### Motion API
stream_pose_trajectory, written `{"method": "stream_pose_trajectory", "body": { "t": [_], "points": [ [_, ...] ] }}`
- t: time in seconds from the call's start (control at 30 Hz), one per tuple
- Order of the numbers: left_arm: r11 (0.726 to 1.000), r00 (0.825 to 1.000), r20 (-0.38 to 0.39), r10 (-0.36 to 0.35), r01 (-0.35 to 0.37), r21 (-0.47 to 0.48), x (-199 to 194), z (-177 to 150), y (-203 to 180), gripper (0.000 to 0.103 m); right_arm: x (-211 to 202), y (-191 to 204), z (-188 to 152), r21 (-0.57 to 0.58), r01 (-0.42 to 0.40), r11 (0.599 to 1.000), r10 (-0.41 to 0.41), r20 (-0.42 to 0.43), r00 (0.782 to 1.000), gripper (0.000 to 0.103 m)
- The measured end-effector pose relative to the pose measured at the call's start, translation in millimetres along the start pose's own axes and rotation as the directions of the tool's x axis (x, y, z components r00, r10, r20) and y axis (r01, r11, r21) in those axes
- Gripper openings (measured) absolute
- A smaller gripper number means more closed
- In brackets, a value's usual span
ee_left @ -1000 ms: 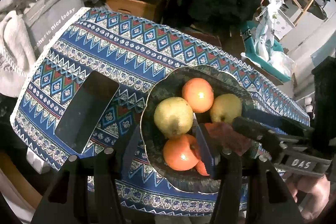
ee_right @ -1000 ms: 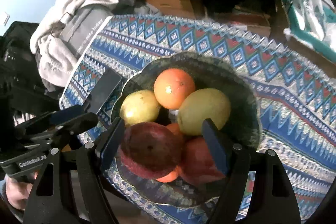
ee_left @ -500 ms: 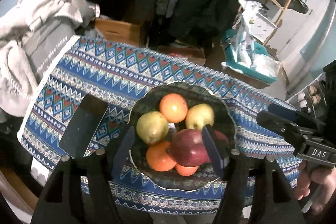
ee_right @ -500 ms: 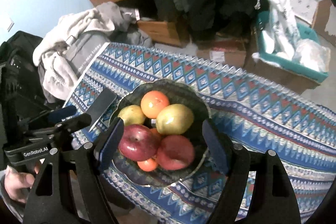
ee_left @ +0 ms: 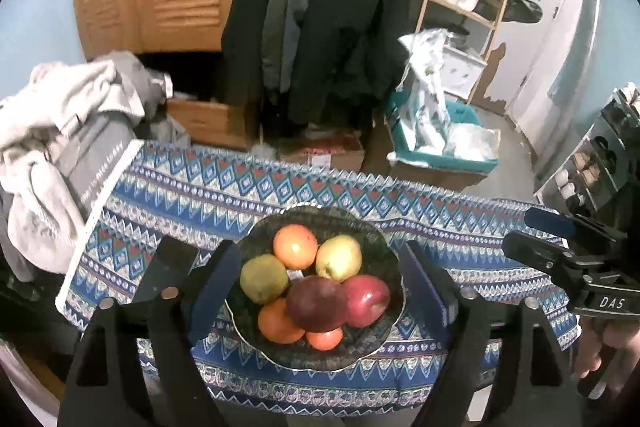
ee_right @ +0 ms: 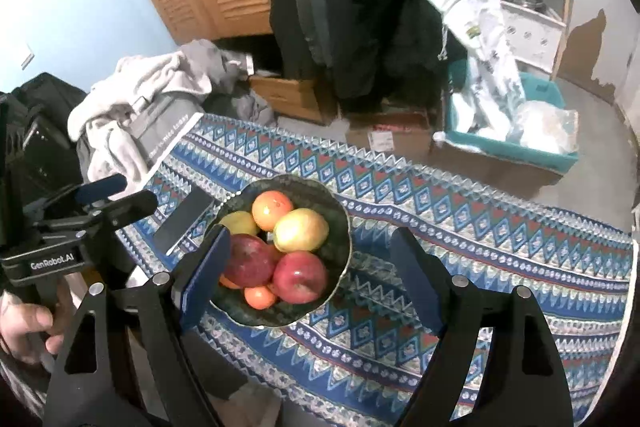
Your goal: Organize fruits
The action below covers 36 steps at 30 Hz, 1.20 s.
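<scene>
You hold both tools high and back from a dark scalloped glass bowl [ee_left: 390, 255] heaped with fruit on a table under a blue, zigzag-patterned woven cloth [ee_left: 224, 195]. Your left gripper [ee_left: 320, 287] hangs with its blue-padded fingers spread wide and nothing between them, the bowl framed in the gap well beyond the tips. Your right gripper [ee_right: 308, 277] is likewise parted and empty, the bowl just past its left finger and bare cloth beyond its right.

In the bowl, two dark red apples [ee_left: 340, 301] lie at the side nearest you, resting on small oranges [ee_left: 280, 321], likely because the bottom layer was full. A larger orange [ee_left: 295, 246] sits at the far side, flanked by a yellow-green apple [ee_left: 338, 258] and a dull green pear-like fruit [ee_left: 263, 278]. The pile looks snug, each piece leaning on its neighbours, so nothing seems ready to roll.

Beyond your left gripper's left finger, beside the bowl, a flat black rectangular slab, probably a phone [ee_right: 184, 219], lies on the cloth. No loose fruit shows anywhere on the table, which suggests the sorting is done and the raised, empty tools mark a finish rather than a reach.
</scene>
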<state>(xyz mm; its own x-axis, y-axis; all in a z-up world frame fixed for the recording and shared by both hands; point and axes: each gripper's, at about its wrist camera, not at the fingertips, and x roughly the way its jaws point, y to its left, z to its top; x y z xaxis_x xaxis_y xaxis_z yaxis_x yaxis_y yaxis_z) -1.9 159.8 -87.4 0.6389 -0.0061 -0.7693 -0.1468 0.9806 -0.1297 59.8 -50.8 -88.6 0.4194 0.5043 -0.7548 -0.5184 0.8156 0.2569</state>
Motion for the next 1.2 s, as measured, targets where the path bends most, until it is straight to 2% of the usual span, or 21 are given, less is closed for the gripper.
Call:
{"method": "stream_pose_trajectory", "body": {
  "t": [0.37,0.6,0.87,1.2],
  "points": [
    [0.998,0.999,0.048,0.02,-0.022,0.05,-20,6,-27,0.088,-52,1,1,-0.016,0.042,0.999,-0.04,0.123,0.992,0.086],
    [0.996,0.993,0.108,0.035,-0.043,0.074,-38,10,-43,0.101,-76,-7,-3,-0.008,0.083,0.997,-0.08,0.193,0.978,0.086],
    [0.995,0.988,0.15,0.04,-0.053,0.087,-48,14,-59,0.102,-86,-15,-9,-0.019,0.107,0.994,-0.1,0.224,0.969,0.086],
    [0.992,0.986,0.156,0.06,-0.077,0.103,-48,13,-73,0.102,-90,-27,-13,0.012,0.104,0.995,-0.104,0.224,0.969,0.086]
  ]
}}
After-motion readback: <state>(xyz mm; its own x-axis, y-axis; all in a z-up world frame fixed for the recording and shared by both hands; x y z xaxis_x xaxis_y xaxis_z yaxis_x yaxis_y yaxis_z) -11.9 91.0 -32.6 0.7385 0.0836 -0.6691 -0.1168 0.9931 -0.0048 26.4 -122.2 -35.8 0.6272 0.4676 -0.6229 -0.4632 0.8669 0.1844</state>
